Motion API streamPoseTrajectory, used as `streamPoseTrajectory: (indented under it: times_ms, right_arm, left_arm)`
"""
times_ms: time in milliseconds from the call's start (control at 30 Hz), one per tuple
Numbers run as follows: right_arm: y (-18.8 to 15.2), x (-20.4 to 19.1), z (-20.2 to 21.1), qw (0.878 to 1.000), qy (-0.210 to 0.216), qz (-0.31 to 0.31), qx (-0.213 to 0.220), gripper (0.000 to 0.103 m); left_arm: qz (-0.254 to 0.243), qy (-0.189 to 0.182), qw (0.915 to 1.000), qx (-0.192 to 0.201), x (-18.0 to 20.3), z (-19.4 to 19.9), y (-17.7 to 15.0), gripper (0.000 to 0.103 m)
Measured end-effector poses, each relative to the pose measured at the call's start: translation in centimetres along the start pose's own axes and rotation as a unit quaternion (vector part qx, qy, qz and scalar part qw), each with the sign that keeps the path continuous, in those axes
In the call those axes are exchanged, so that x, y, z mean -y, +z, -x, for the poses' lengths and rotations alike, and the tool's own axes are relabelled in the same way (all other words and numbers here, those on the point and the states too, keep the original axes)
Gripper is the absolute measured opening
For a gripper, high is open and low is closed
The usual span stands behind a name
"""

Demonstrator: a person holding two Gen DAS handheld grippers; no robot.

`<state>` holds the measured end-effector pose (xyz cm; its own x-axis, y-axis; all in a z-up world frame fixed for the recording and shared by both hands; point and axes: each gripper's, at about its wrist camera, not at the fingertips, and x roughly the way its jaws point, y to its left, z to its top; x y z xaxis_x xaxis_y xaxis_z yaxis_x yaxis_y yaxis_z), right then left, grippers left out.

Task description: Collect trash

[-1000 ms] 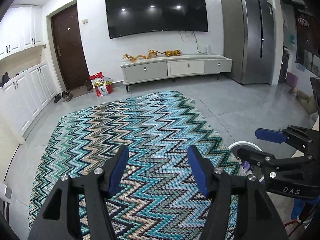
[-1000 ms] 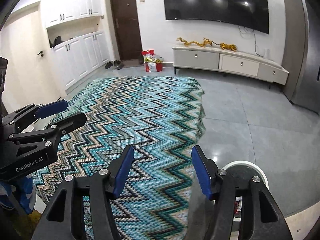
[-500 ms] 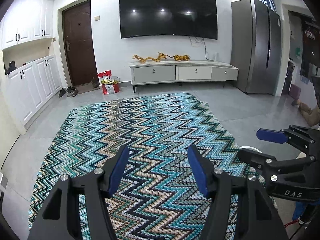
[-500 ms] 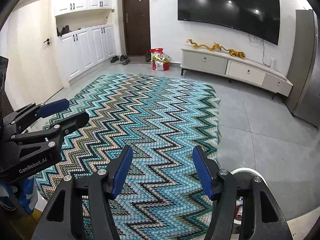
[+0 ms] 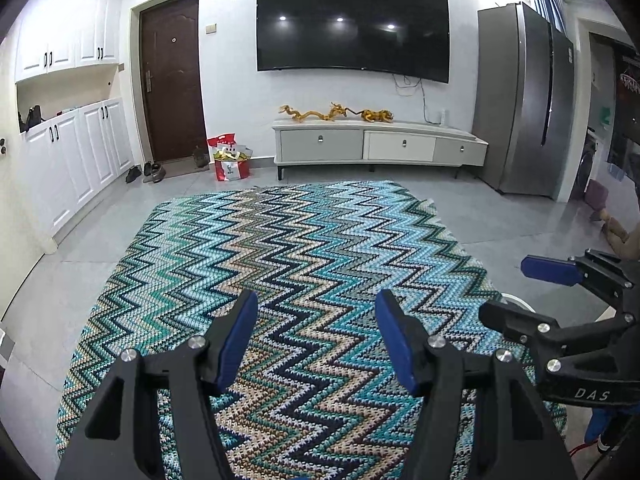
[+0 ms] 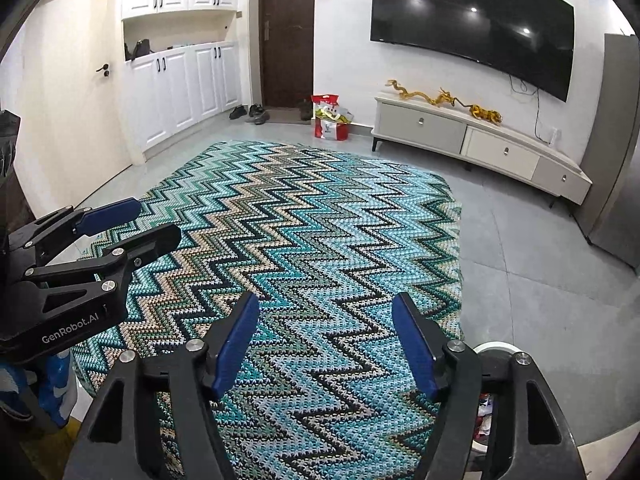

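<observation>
My left gripper (image 5: pixel 316 336) is open and empty above a zigzag teal rug (image 5: pixel 280 264). My right gripper (image 6: pixel 326 340) is open and empty too, above the same rug (image 6: pixel 320 232). Each gripper shows in the other's view, the right one (image 5: pixel 532 292) at the right edge and the left one (image 6: pixel 132 220) at the left edge. A white round bin (image 6: pixel 494 350) stands on the floor behind my right gripper's right finger, with some trash (image 6: pixel 484 416) inside; its rim (image 5: pixel 516 300) peeks out in the left wrist view. No loose trash shows on the rug.
A low TV cabinet (image 5: pixel 380 148) with golden dragon figures stands under a wall TV (image 5: pixel 352 24). A red bag (image 5: pixel 230 160) and shoes (image 5: pixel 152 172) lie by the brown door (image 5: pixel 172 80). White cupboards (image 5: pixel 72 152) line the left, a grey fridge (image 5: pixel 524 100) the right.
Both grippers have tilted upward, so more of the far wall and less of the near floor and bin shows. The jaws stay open and empty.
</observation>
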<state>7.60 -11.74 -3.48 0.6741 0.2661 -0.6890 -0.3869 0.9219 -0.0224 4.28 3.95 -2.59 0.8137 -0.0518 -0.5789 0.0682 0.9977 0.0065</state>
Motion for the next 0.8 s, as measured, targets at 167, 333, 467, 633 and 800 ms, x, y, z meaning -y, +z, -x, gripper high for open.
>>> streamPoseTrajectory:
  times_ms: [167,333,467,633,800]
  right_arm:
    - [-0.6,0.4,-1.1,1.000,-0.011,-0.005,-0.003,0.089]
    - [-1.6,0.5,-4.3,1.000,-0.012,-0.004,-0.026,0.103]
    - [-2.4,0.2,-7.6,0.999,-0.002,-0.008,-0.048,0.103]
    - [-2.7,0.0,-11.3,0.997,0.007,-0.019,-0.074,0.103]
    - [-2.5,-0.4,-14.1,0.996,-0.001,-0.025,-0.085,0.103]
  left_arm:
    - [0.005,0.004,1.0000,-0.007,-0.7,-0.7,-0.7,0.059]
    - [0.019,0.024,0.9990,-0.034,-2.1,-3.0,-2.0,0.059]
    - [0.031,0.036,0.9972,-0.057,-3.3,-5.1,-3.2,0.059]
    - [0.055,0.048,0.9939,-0.082,-4.9,-7.3,-4.3,0.059]
    - [0.078,0.061,0.9904,-0.097,-6.3,-9.0,-4.8,0.059]
